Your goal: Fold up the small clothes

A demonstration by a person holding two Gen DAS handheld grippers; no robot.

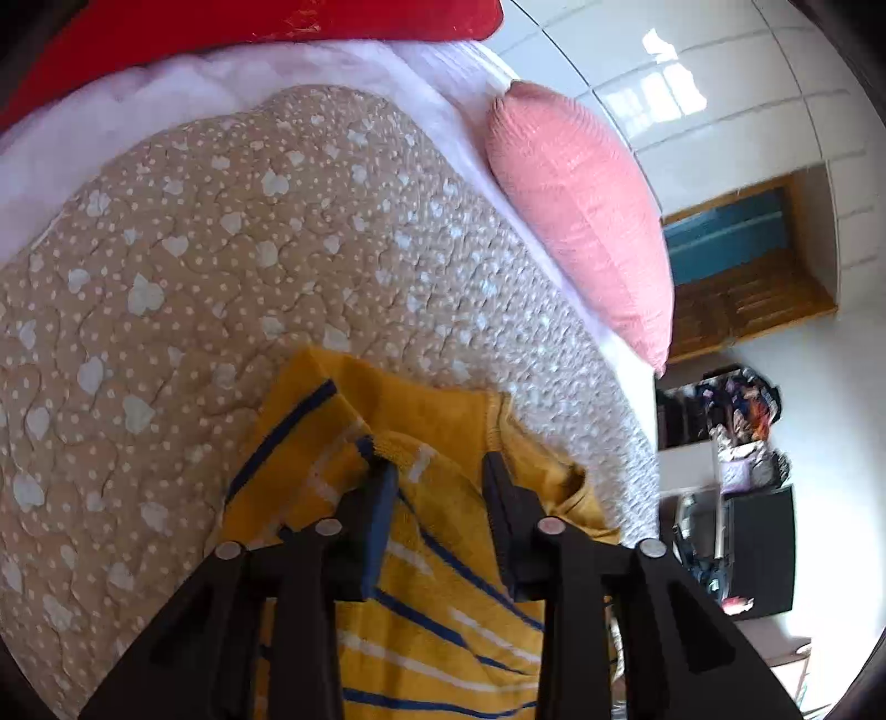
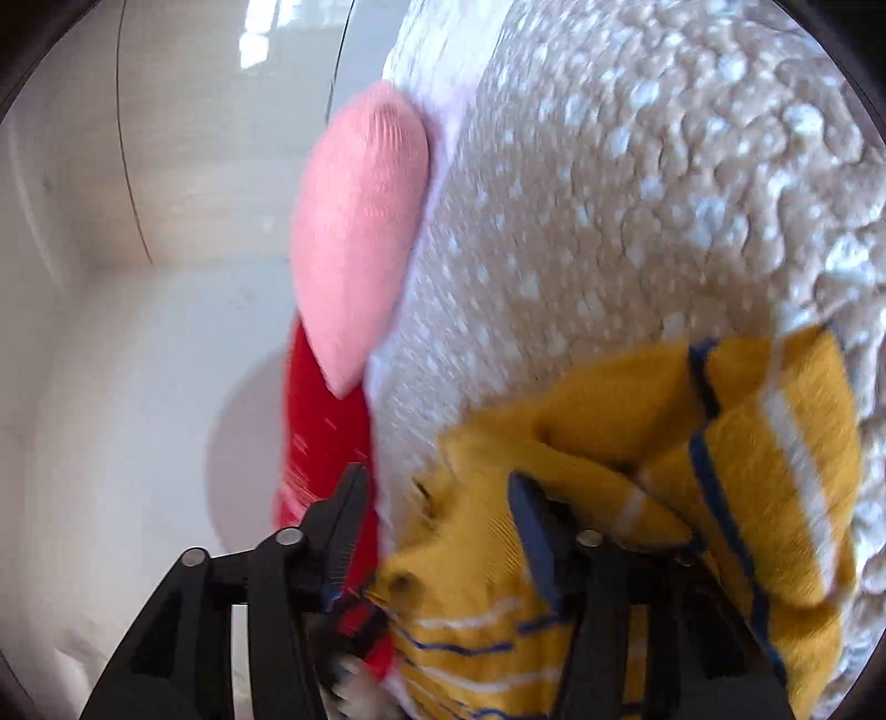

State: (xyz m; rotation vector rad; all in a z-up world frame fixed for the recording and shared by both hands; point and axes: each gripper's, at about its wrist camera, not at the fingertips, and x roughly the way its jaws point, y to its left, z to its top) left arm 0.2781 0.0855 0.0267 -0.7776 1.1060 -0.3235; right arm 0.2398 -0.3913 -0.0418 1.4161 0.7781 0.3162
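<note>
Yellow striped garment (image 1: 443,587) fills lower frame; I hold left gripper (image 1: 440,471) and right gripper (image 2: 437,487) spread, needing a hem grasp next.

One yellow striped garment (image 1: 443,581), one pink pillow (image 1: 581,221), one tan dotted quilt (image 1: 221,249), one red cloth (image 1: 221,27), and two black grippers, left (image 1: 437,471) and right (image 2: 437,487)

left hand-held gripper (image 1: 440,471): matte black plastic, angular linkage arms, round silver pivot pins, blue pad on one finger | right hand-held gripper (image 2: 437,490): same black frame, silver pins, ribbed finger face, blue pad opposite
</note>
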